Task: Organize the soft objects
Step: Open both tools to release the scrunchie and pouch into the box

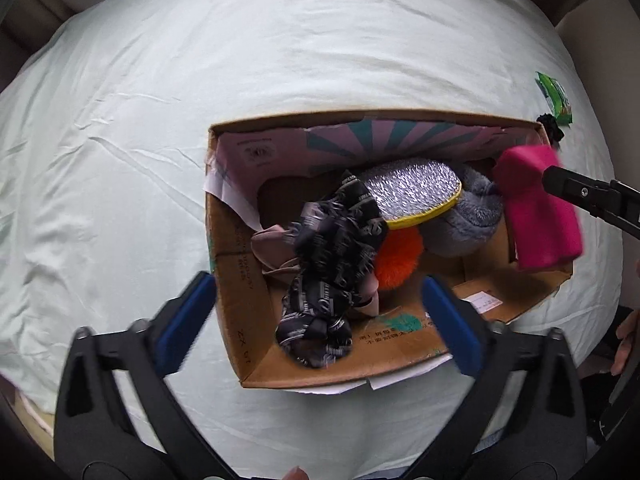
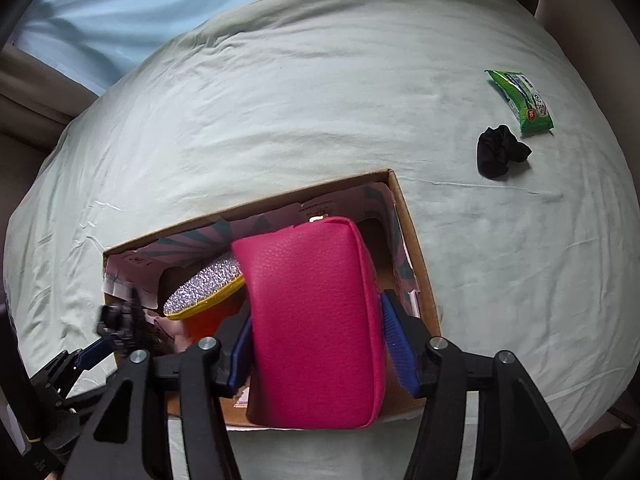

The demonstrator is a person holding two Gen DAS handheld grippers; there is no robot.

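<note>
Placing step: our left gripper (image 1: 320, 320) gapes wide above the patterned scarf (image 1: 332, 264), lower centre in the cardboard box (image 1: 224, 280). Our right gripper (image 2: 320, 344) brackets the pink pouch (image 2: 316, 320), lower centre, its right pad apparently clear; next we withdraw upward.

Pink pouch (image 2: 316, 320) between right jaws: grained faux leather, matt. Box (image 1: 240, 280) below left jaws: plain cardboard. Bedsheet (image 1: 200, 80): creased cloth. Sponge (image 1: 412, 190): glittery.
</note>
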